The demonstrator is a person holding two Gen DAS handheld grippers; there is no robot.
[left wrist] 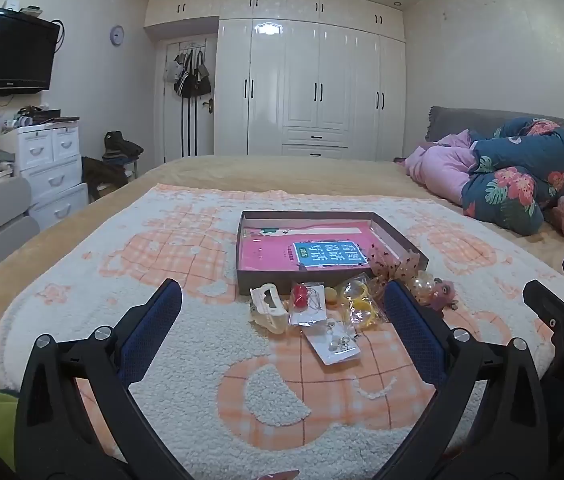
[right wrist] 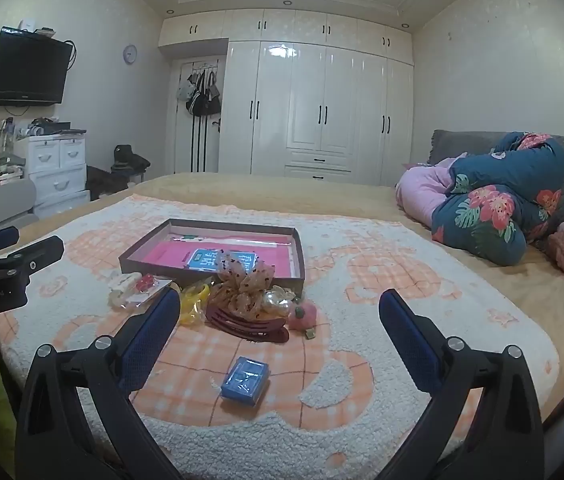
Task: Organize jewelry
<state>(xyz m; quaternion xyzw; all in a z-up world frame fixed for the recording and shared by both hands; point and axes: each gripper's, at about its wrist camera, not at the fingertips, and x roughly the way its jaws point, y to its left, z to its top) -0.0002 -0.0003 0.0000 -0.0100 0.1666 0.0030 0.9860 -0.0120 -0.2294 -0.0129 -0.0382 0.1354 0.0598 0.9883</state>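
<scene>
My left gripper [left wrist: 282, 312] and my right gripper [right wrist: 280, 316] both hang spread wide over the fleecy peach-and-white blanket [left wrist: 186, 344], holding nothing. The jewelry lies heaped against the near edge of the shallow brown box [left wrist: 385, 225], which has a pink book [left wrist: 282, 254] flat inside. My left finger hides part of the pile's right end. I make out a yellow ring in a crinkled clear bag [left wrist: 357, 300], a red bead on a card [left wrist: 299, 294], small metal pieces on a white card [left wrist: 335, 342], a dotted gauze bow [right wrist: 242, 284], a dark red claw clip [right wrist: 250, 326] and a blue box [right wrist: 245, 380] nearer me. The smaller pieces blur together.
</scene>
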